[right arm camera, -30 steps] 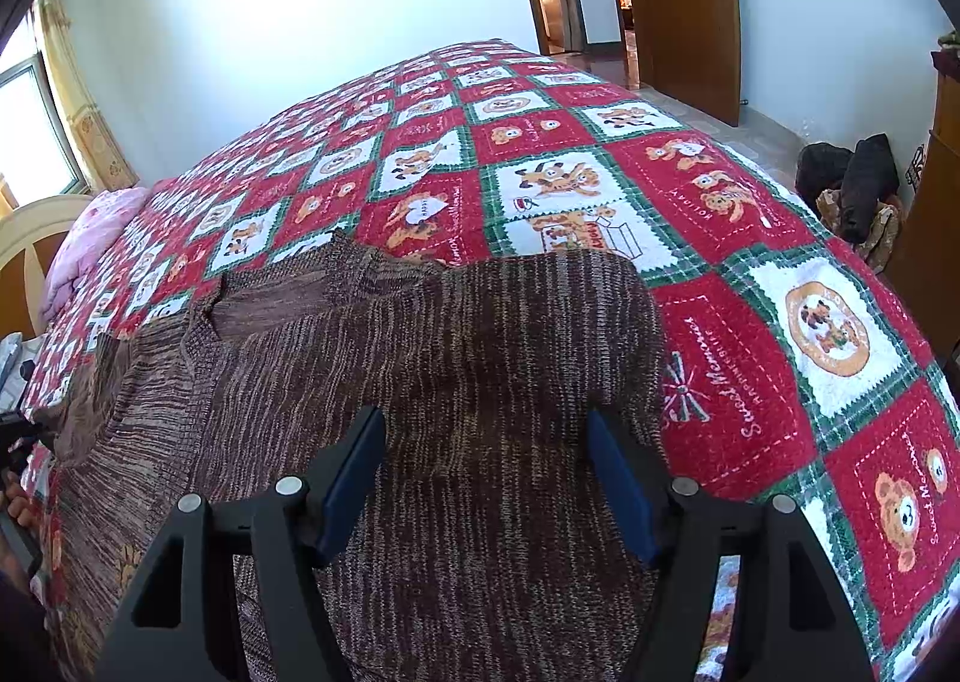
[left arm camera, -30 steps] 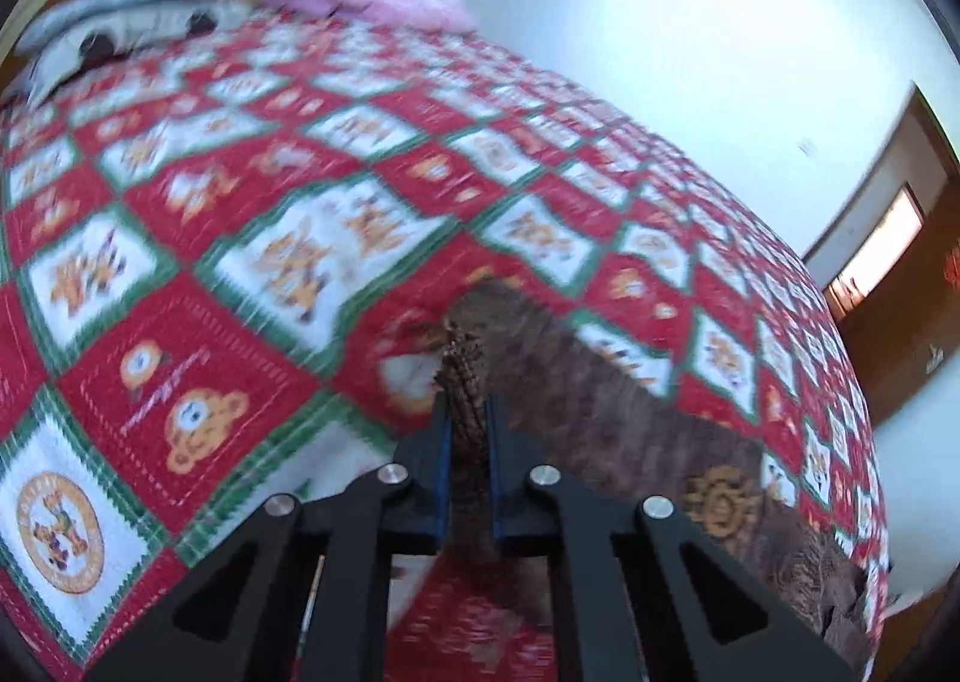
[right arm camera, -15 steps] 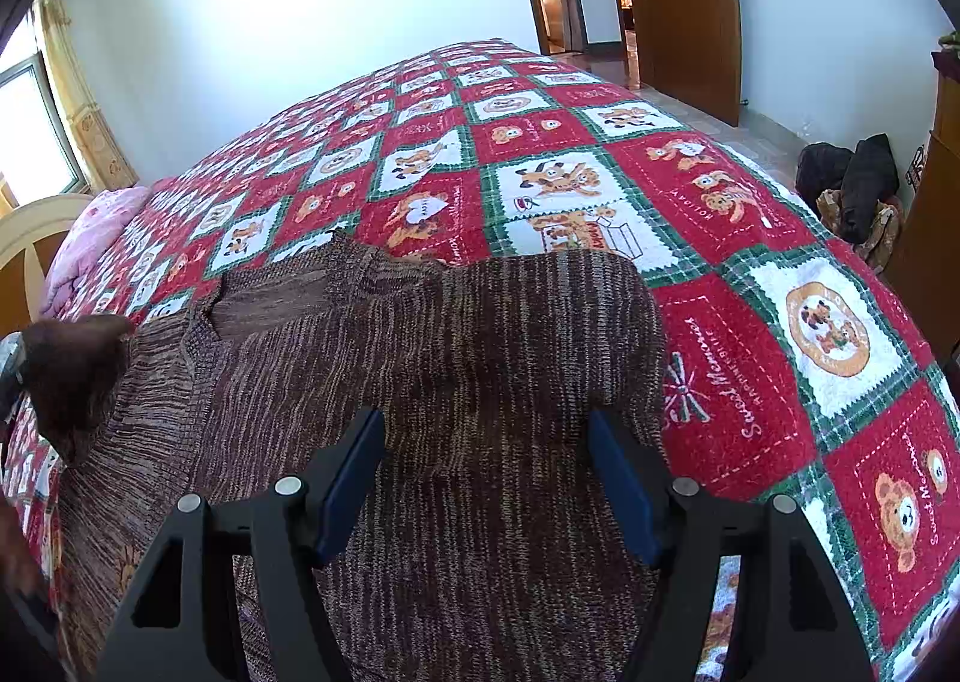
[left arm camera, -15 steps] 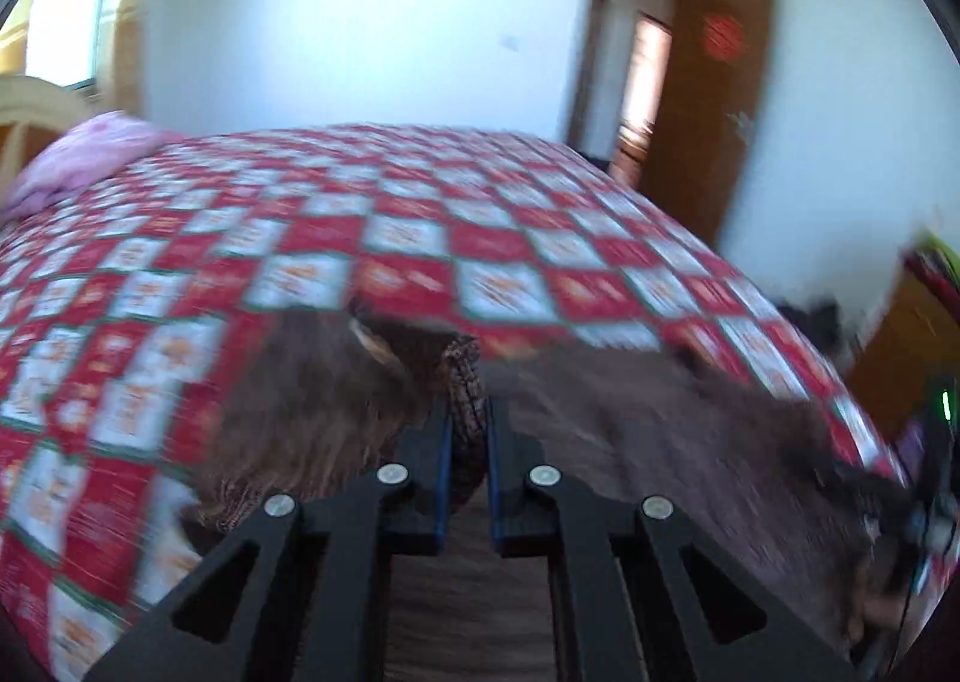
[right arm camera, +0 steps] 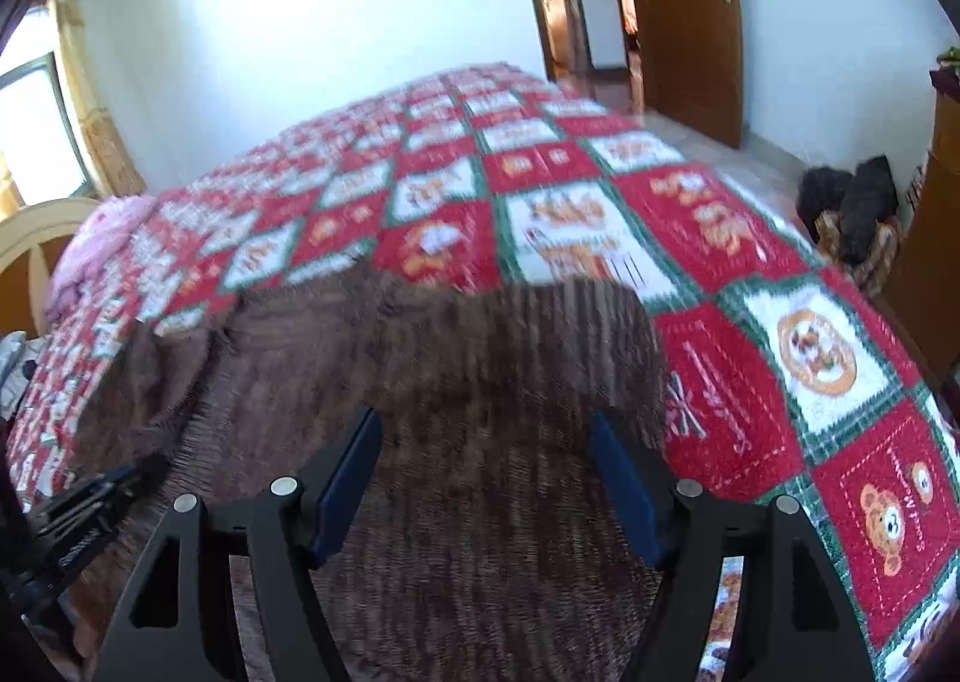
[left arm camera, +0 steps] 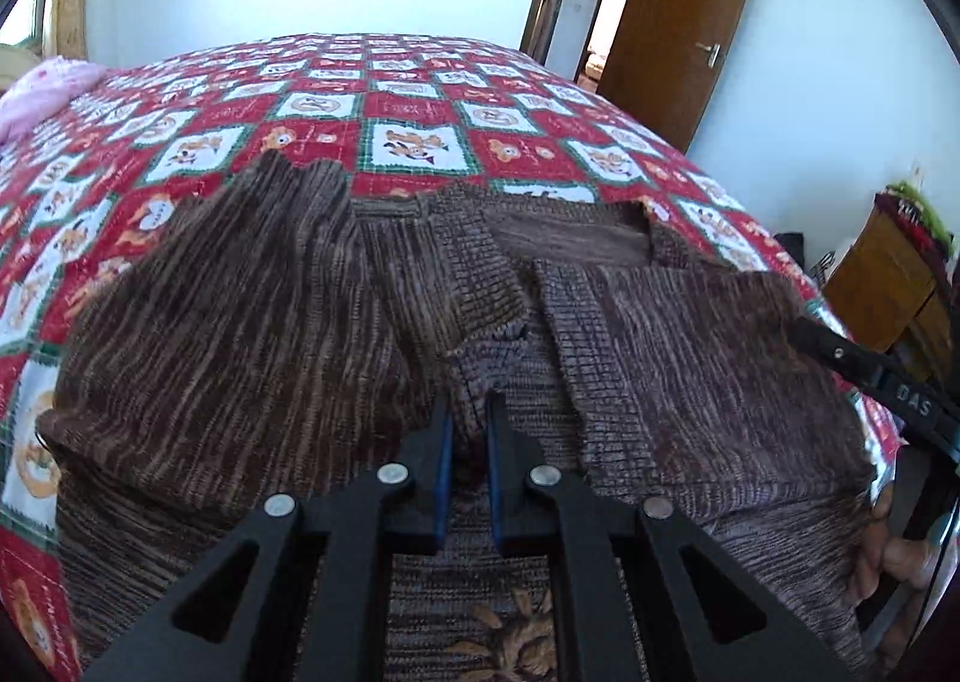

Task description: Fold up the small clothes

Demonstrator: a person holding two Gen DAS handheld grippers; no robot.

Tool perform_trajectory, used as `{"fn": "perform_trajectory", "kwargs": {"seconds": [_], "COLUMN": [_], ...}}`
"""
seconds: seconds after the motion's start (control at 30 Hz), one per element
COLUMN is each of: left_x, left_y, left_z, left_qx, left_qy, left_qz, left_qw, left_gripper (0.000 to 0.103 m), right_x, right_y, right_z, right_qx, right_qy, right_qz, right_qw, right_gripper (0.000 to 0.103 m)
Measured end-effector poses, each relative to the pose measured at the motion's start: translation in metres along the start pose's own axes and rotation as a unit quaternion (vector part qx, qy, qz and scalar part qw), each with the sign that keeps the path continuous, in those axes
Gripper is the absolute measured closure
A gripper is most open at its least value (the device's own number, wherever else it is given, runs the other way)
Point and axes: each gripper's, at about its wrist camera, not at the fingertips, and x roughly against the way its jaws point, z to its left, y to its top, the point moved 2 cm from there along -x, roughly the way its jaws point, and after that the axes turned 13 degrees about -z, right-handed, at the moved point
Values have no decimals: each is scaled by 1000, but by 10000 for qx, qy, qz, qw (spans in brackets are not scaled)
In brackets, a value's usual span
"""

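One brown knit sweater spread across the near part of the red patchwork quilt, collar toward the far side. Left sleeve folded in over the body, cuff end drawn to the middle and pinched there. Left gripper closed on that bunch of sleeve knit, blue pads nearly together with the fabric between them. Right gripper wide open above the sweater's right half, nothing between its pads, view blurred. Hand glimpsed at the right edge of the left wrist view, beside the other tool's black frame. Beyond the bed: pink bedding at the head end, brown door ajar, wooden cabinet to the right.

Judged as the first sleeve fold, close to its end. Next likely needed: release of the cuff flat on the chest without dragging it back, then a grasp of the opposite sleeve by the open tool for the matching fold. Loose knit, apt to snag on a pad at release.
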Motion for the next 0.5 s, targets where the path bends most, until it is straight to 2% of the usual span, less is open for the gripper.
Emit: {"fn": "perform_trajectory", "kwargs": {"seconds": [0.1,0.2,0.27,0.4,0.5], "left_x": [-2,-3,-4,-5,-5], "left_y": [-1,-1,0,0,-1], "left_z": [3,6,9,12,16], "left_qx": [138,308,406,560,754], "left_qy": [-93,-207,-262,-363,-484], "left_qz": [3,11,20,17,21], "left_qw": [9999,9993,9988,9978,9960], "left_gripper": [93,92,92,92,91], "right_x": [-2,-18,-43,-88,-118], "right_y": [7,13,17,17,10], "right_z": [24,57,84,124,154], "right_qx": [271,141,-116,-214,-143], "right_qy": [239,808,1291,1515,1743], "right_qz": [49,334,665,992,1410], "right_qw": [9993,9961,9893,9832,9744], "right_gripper": [52,52,52,52,52]}}
